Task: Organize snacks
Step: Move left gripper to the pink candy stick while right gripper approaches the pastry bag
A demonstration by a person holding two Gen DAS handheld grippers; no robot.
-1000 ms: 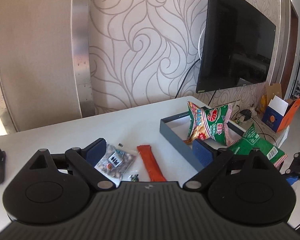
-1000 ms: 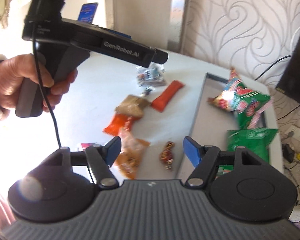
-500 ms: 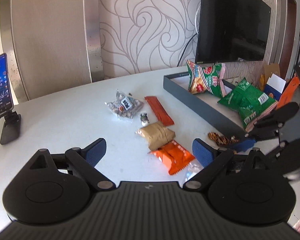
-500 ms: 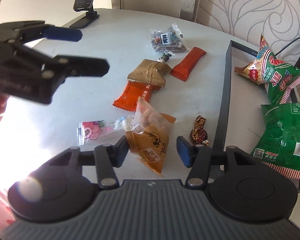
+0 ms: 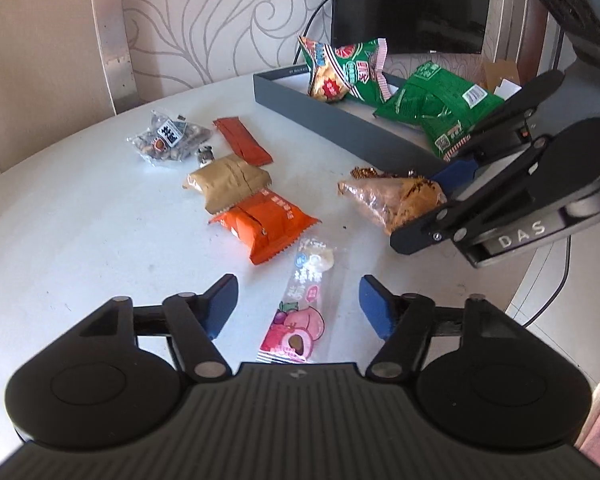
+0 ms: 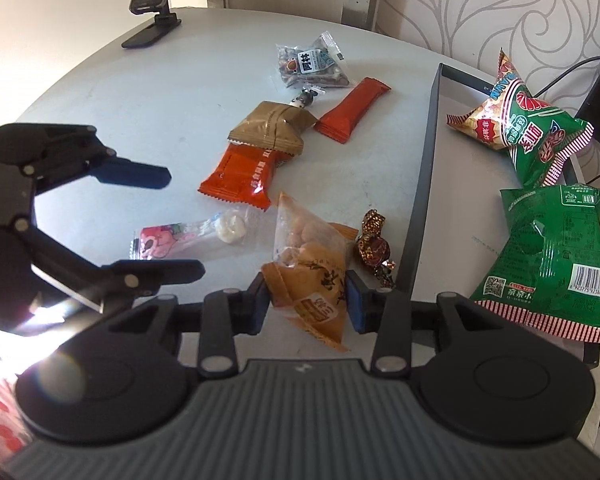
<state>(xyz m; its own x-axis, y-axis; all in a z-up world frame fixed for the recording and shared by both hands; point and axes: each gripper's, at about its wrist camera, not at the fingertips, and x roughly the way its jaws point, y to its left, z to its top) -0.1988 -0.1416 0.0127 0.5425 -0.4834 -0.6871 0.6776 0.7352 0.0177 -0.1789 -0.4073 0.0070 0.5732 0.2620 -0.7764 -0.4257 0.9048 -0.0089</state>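
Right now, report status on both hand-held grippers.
Right hand-held gripper closing on the tan peanut bag. Left hand-held gripper closing, straddling the pink candy stick, pads not touching. Foil candy beside the bag.

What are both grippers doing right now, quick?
Left gripper: open, closing around the pink peach-print candy wrapper, not gripping yet.
Right gripper: closing on the orange-and-clear triangular nut packet.

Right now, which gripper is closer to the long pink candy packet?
Left. The left gripper straddles the pink candy packet, jaws closing, pads clear; the right gripper closes on the orange nut bag beside it.
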